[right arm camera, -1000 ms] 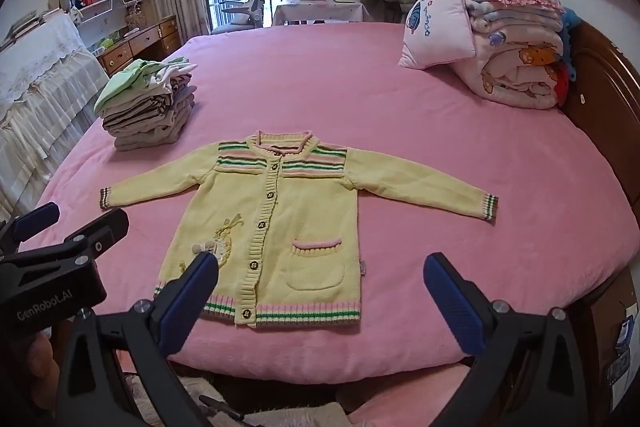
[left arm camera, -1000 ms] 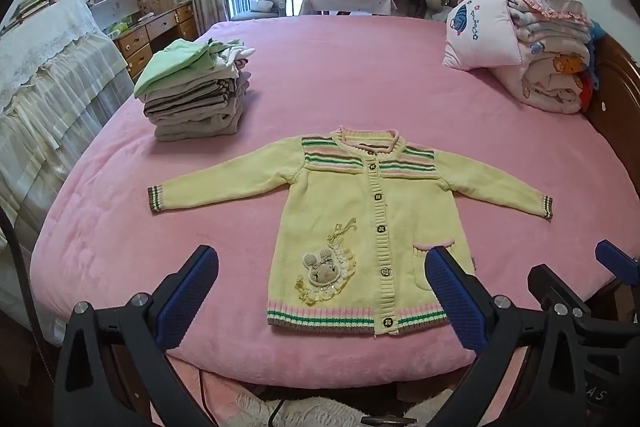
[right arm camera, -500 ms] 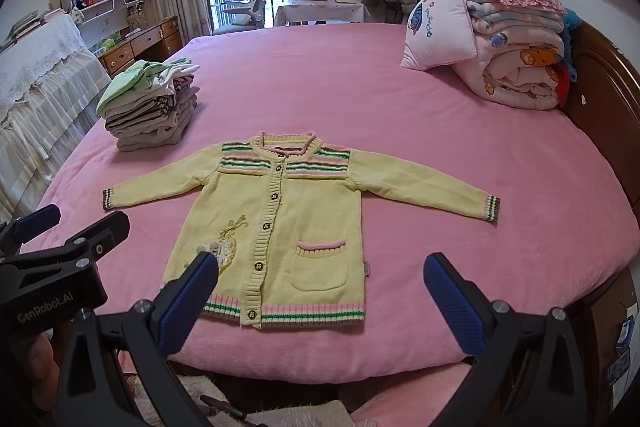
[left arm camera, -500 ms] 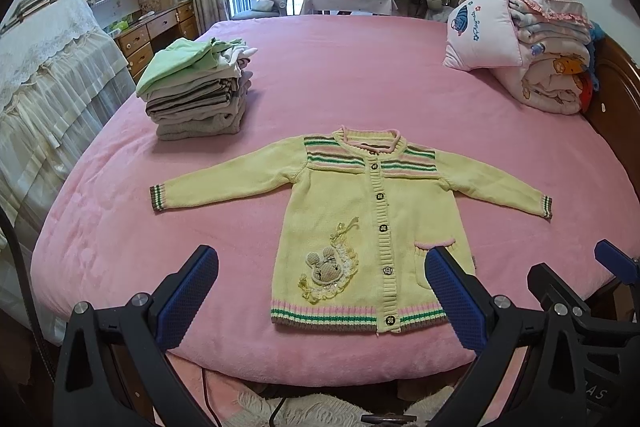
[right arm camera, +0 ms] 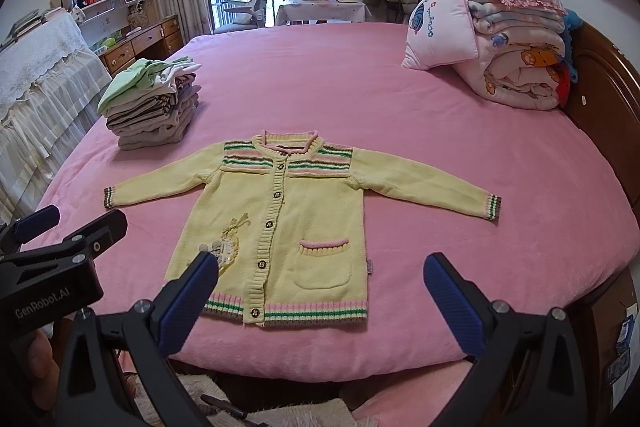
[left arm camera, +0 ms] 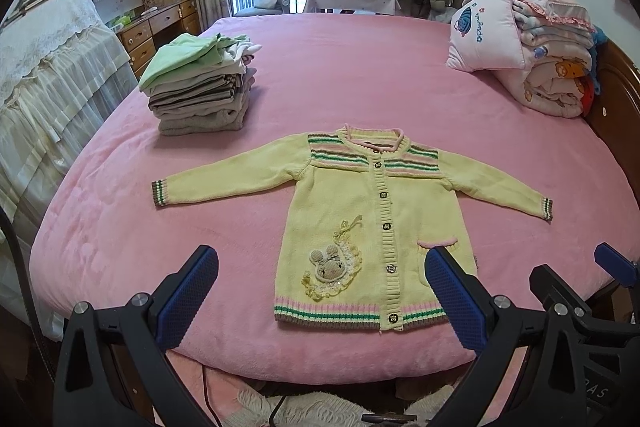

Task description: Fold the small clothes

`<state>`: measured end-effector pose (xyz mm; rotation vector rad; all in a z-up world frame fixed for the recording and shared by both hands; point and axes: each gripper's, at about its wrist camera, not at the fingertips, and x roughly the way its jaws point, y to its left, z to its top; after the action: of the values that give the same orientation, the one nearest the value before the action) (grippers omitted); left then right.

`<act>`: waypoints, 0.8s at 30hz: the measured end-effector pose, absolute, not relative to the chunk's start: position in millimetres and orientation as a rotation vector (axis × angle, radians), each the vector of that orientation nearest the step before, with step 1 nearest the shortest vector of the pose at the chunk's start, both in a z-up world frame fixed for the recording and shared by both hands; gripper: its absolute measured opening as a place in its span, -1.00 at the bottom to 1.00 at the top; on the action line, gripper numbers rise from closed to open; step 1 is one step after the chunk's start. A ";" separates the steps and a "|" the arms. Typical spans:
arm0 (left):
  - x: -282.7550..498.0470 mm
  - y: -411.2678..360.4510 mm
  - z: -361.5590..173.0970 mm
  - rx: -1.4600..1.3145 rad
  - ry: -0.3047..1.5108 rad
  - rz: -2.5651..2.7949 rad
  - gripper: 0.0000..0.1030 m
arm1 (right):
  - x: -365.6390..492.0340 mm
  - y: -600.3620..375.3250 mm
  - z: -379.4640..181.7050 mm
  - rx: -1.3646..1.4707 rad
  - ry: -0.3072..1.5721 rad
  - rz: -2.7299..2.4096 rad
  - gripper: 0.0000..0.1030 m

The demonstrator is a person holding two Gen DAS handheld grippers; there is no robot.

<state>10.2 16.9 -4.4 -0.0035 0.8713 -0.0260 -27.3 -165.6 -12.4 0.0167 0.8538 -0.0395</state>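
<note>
A small yellow knit cardigan (left arm camera: 372,211) (right arm camera: 288,219) with striped yoke, cuffs and hem lies flat and buttoned on the pink bed (left arm camera: 340,75) (right arm camera: 320,87), both sleeves spread out. A bunny patch sits on one front panel, a pocket on the other. My left gripper (left arm camera: 322,271) hovers open before the hem, nothing between its blue pads. My right gripper (right arm camera: 320,279) is open too, held over the hem near the bed's front edge. In the right wrist view the left gripper's body (right arm camera: 52,267) shows at the left, beside the cardigan.
A stack of folded clothes (left arm camera: 200,91) (right arm camera: 154,103) stands at the bed's back left. A pillow and folded quilts (left arm camera: 532,47) (right arm camera: 504,39) are piled at the back right against a wooden headboard (right arm camera: 600,99). A lace-covered unit (left arm camera: 52,67) borders the left side.
Both grippers have edged slightly forward toward the cardigan; it sits a little nearer in each view. Jaws remain open and the cardigan has not moved.
</note>
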 end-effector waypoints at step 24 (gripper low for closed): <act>11.8 21.2 -6.1 -0.011 0.877 -0.021 0.99 | -30.0 -159.1 -16.5 0.031 0.863 -0.040 1.00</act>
<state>11.8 21.2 -6.1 -0.0115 0.8766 -0.0214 -30.0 -159.1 -16.5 0.0314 0.8628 -0.0402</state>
